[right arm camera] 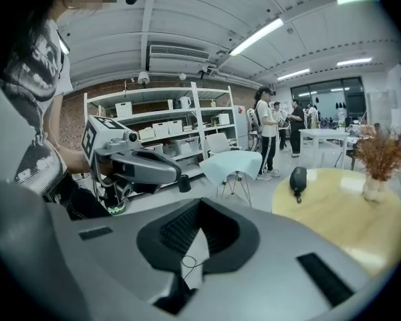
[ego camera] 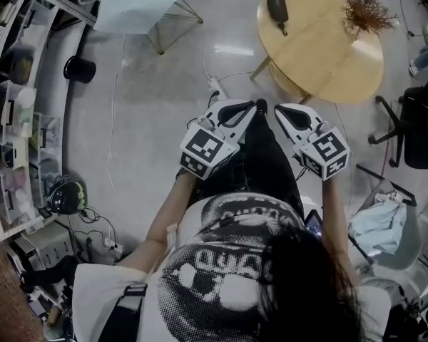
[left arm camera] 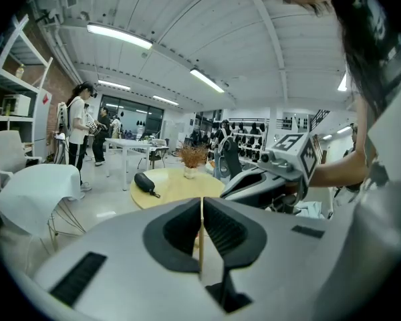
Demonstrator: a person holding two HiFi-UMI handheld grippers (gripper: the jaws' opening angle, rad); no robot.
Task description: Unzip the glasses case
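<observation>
A black glasses case [ego camera: 276,6], oval and closed as far as can be seen, lies on a round pale wooden table [ego camera: 321,59], close to the table's edge on the person's left side, with a short cord or pull trailing from the end nearest the person. Neither tool touches it: the case is well ahead of both grippers, which are held side by side in the air short of the table, in front of the person's body. The left gripper [ego camera: 253,107] has its jaws pressed together with nothing between them, and the right gripper [ego camera: 282,112] is likewise clenched and empty; their tips point toward the table and sit near each other. From each gripper's own view the case appears beyond the closed jaws, across open floor. Each gripper carries a cube [ego camera: 203,149] printed with black and white square marker patterns; these are codes, not words. The person's shirt [ego camera: 221,262] bears a large black and white print with letters too distorted to read. A dried brown plant [ego camera: 364,7] stands on the table's far side from the case. A white chair [ego camera: 139,2] stands to the left of the table, shelving [ego camera: 14,105] runs along the left wall, and a black office chair [ego camera: 415,130] sits at the right.
</observation>
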